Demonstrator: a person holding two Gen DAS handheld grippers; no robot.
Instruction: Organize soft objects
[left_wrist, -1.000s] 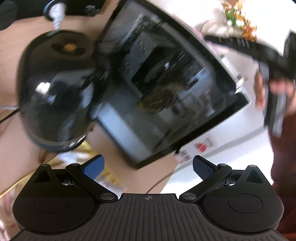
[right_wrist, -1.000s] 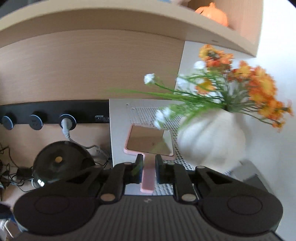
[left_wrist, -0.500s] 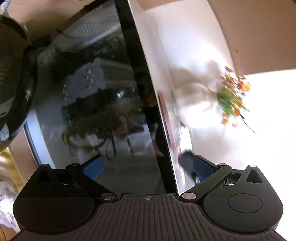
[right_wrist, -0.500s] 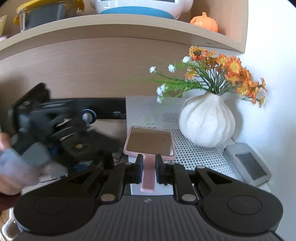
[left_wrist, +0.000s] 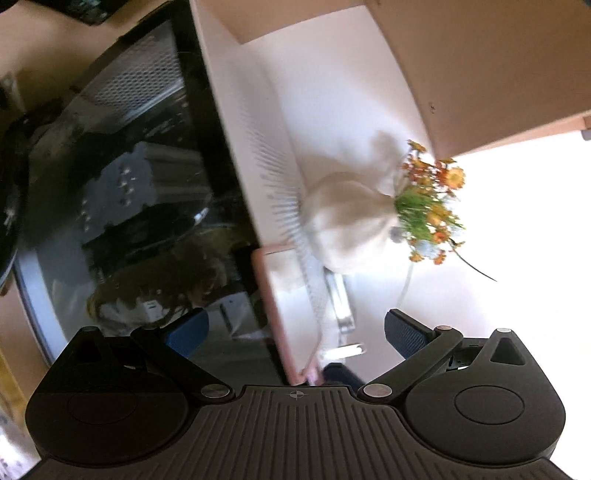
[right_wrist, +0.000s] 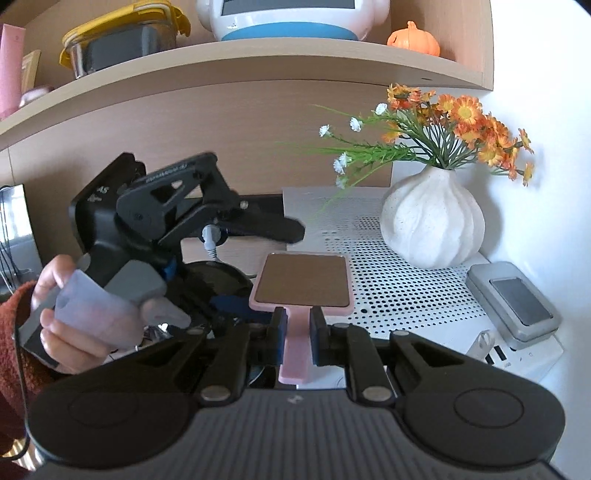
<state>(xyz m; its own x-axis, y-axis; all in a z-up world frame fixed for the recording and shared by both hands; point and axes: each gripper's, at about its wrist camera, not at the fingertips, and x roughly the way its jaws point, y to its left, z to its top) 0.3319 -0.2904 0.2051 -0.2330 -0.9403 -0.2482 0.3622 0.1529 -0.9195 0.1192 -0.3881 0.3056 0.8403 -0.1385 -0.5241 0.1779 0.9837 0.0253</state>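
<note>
Pink hand mirror (right_wrist: 303, 286) pinched by its handle in the right gripper (right_wrist: 296, 334), held over the near edge of the white perforated box (right_wrist: 388, 266).

Left gripper (left_wrist: 295, 336) spread wide and empty, crowding in from the left. Risk: knocking the mirror askew, or swinging its head right into the white vase (right_wrist: 432, 225) of flowers and toppling it.

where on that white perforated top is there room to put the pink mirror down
Free patch: the perforated white top right under the pink hand mirror, bordered by the white vase on the right and the top's left edge. Crowded: the right end, taken by the vase and the grey case. The left gripper hovers at the left edge.
</note>
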